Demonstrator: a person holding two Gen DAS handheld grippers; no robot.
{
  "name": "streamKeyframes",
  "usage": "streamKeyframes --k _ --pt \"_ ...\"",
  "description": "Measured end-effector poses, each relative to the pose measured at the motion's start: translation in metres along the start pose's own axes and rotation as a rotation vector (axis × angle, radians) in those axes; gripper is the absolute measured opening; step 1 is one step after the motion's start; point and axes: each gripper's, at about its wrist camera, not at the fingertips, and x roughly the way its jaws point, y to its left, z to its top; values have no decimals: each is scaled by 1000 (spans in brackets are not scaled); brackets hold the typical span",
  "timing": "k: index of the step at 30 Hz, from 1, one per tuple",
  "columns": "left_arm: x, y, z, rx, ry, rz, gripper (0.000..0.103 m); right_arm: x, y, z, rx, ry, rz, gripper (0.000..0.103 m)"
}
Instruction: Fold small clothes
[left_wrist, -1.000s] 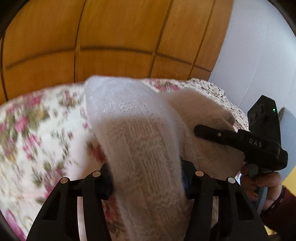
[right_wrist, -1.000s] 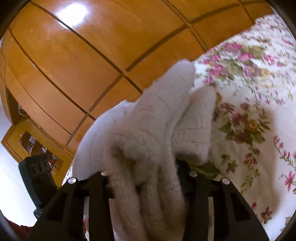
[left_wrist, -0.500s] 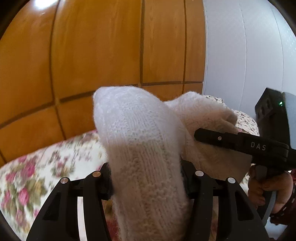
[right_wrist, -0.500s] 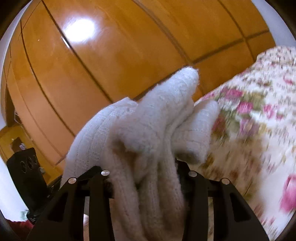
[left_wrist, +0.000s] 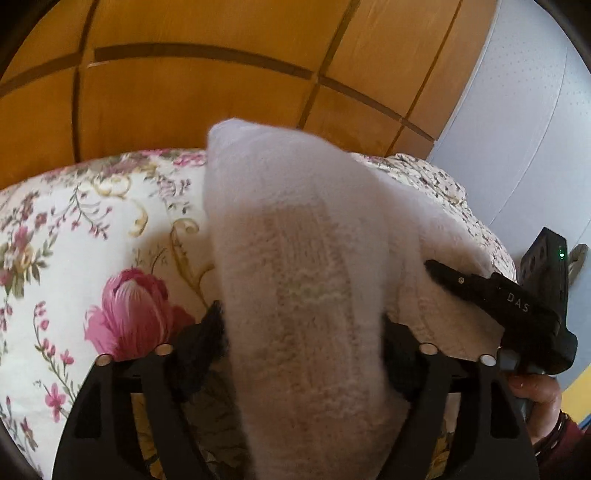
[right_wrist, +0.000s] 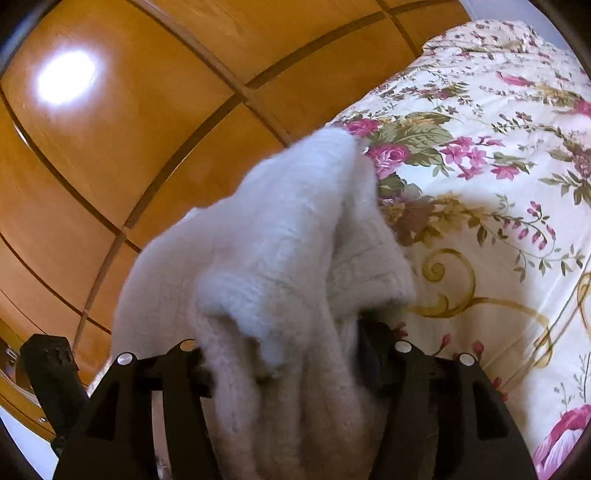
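A white fluffy knit garment (left_wrist: 306, 258) is bunched up between the fingers of my left gripper (left_wrist: 303, 332), just above the floral bedspread (left_wrist: 74, 229). These jaws are opening, and the knit still fills the gap and touches both pads. My right gripper (right_wrist: 284, 350) has another bunch of the same knit garment (right_wrist: 280, 236) between its fingers. Its jaws are opening too, with the wool still against the pads. In the left wrist view one right finger (left_wrist: 480, 288) lies along the garment's far edge.
The flowered bedspread (right_wrist: 498, 184) spreads out under and beside the garment. Wooden wardrobe panels (left_wrist: 184, 103) stand close behind the bed, with a pale wall (left_wrist: 517, 110) to the right. A person's hand (left_wrist: 535, 391) holds the right gripper's handle.
Both grippers have come down toward the bedspread with the knit between them. Much more of the bed shows now. The fingers of each gripper stand a little wider apart.
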Motion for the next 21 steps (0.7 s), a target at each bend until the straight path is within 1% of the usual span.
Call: streamKeyframes --k 2,4,6,8,9,11,12,13,14,15,16,17,19,20,21 --pt "-5 -4 -5 -2 -5 5 83 -1 8 -2 -35 -8 -36 62" --pt "-12 -4 -12 -12 -13 3 85 -4 7 -4 -31 -20 -38 65" --pt "-24 -8 -22 -22 -40 12 85 -18 9 -11 -31 -65 -36 73" --pt "-37 -9 -32 -27 -76 31 88 -36 13 -21 -49 -106 -40 80" --pt "-42 -10 -34 -30 -93 40 88 -44 15 -27 -59 -122 -44 80" --pt "-55 -10 -37 -42 -148 80 88 -54 17 -34 -71 -146 -64 80" --pt "-64 -10 -40 -52 -189 110 89 -56 17 -35 -71 -153 -77 80" --pt "-71 -10 -43 -64 -224 141 91 -61 16 -39 -69 -158 -97 81" --pt "-76 -9 -46 -77 -242 169 92 -64 15 -42 -62 -159 -151 81" --pt "-76 -8 -47 -88 -232 189 92 -65 12 -46 -52 -150 -221 82" --pt "-72 -7 -48 -95 -199 197 92 -62 8 -47 -40 -136 -282 82" --pt "-63 -7 -48 -96 -135 205 92 -58 5 -45 -29 -123 -321 82" --pt "-49 -6 -48 -90 -39 234 93 -53 9 -43 -53 -103 -372 83" --pt "-50 -8 -48 -83 -40 248 93 -51 15 -45 -88 -100 -410 83" --pt "-51 -9 -48 -74 -51 264 93 -50 18 -46 -105 -104 -428 84"
